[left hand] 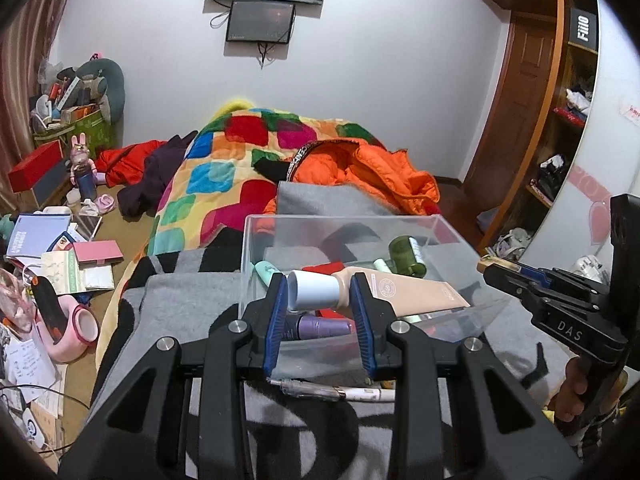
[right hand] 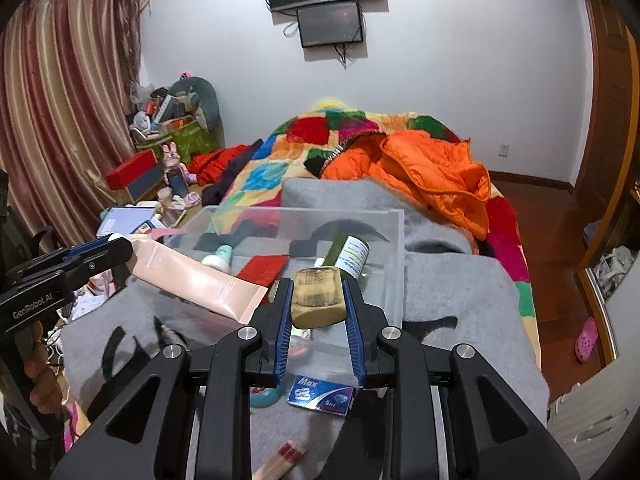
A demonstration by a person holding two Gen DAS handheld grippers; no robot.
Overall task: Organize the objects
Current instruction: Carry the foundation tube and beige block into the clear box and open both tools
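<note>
My left gripper point(left hand: 319, 285) is shut on a peach tube point(left hand: 416, 292) just behind its pale blue cap point(left hand: 314, 290). The tube hangs over the near part of a clear plastic box point(left hand: 344, 222). My right gripper point(right hand: 316, 286) is shut on a tan, worn block-shaped bottle point(right hand: 316, 300), held above the same box point(right hand: 396, 240). Each gripper shows in the other's view: the right gripper point(left hand: 489, 265) and the left gripper point(right hand: 122, 249) with the tube point(right hand: 192, 280). In the box lie a green bottle point(right hand: 348, 256), a mint tube point(right hand: 220, 258), a red item point(right hand: 266, 268) and a purple bottle point(left hand: 316, 326).
The box sits on a grey blanket point(right hand: 460, 292) on a bed with an orange jacket point(right hand: 432, 172). On the blanket near me lie pens point(left hand: 320, 392), a blue packet point(right hand: 322, 394), a teal ring point(right hand: 266, 397) and red-tipped sticks point(right hand: 288, 456). Clutter covers the floor point(left hand: 60, 248) to the left.
</note>
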